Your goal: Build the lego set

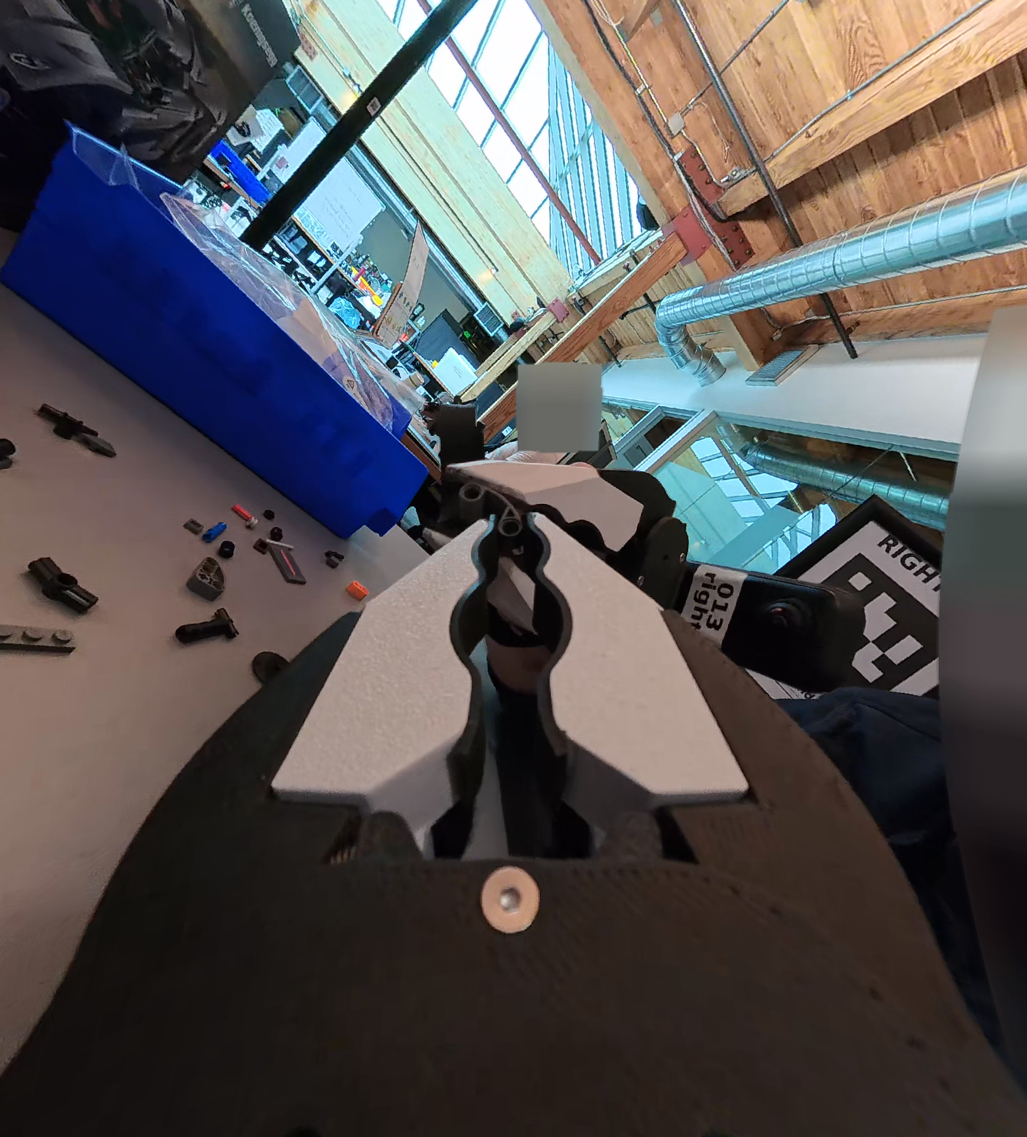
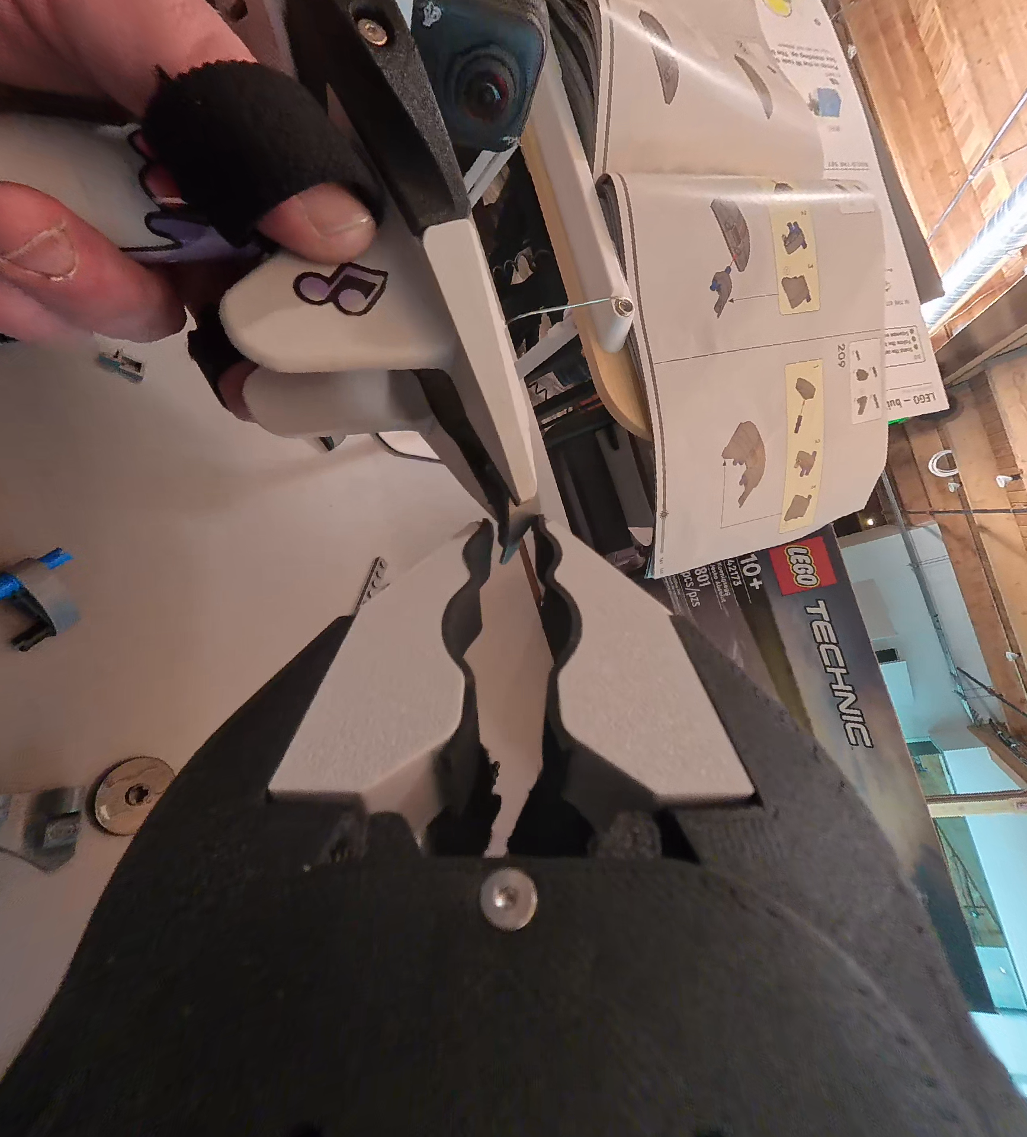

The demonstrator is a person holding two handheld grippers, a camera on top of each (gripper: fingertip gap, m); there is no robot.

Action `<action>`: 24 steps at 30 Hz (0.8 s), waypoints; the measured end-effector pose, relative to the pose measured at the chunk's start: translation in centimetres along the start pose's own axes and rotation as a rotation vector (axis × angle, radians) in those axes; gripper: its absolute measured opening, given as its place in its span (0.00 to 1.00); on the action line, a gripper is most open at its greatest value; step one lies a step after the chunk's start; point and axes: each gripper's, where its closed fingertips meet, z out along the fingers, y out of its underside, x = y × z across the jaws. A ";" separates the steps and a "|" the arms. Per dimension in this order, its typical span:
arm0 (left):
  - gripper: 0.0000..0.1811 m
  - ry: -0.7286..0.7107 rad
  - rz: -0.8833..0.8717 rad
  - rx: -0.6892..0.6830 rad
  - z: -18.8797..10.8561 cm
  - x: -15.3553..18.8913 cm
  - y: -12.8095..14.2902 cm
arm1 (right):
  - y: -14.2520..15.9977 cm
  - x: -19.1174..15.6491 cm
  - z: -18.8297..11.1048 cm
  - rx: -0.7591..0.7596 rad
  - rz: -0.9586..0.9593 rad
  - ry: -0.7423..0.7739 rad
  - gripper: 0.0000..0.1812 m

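Observation:
A small grey Technic connector [image 1: 510, 527] with round tube holes is held in the air between both grippers. My left gripper [image 1: 512, 523] is shut on one end of it. My right gripper [image 2: 510, 532] meets it tip to tip and is shut on the same piece [image 2: 508, 541], which shows only as a dark sliver there. In the right wrist view the left gripper [image 2: 514, 501] comes down from above, held by a person's hand [image 2: 68, 246]. In the left wrist view, one white finger of the right gripper [image 1: 560, 486] lies just beyond the piece.
Loose parts lie on the white table [image 1: 99, 800]: black connectors [image 1: 62, 581], a grey plate [image 1: 6, 634], an orange piece [image 1: 357, 590], a blue-and-grey part [image 2: 25, 594]. A blue bin [image 1: 191, 332] stands behind. An open instruction booklet [image 2: 763, 369] and the set's box [image 2: 819, 646] stand to the right. The tips of both grippers are at nearly the same place. The grey plate [image 1: 6, 634] is about equally far from each gripper, around 15 cm.

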 end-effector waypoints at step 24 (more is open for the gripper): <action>0.10 -0.117 -0.026 -0.148 -1.3 -2.5 1.3 | 0.9 -2.4 0.2 0.043 0.289 -0.299 0.03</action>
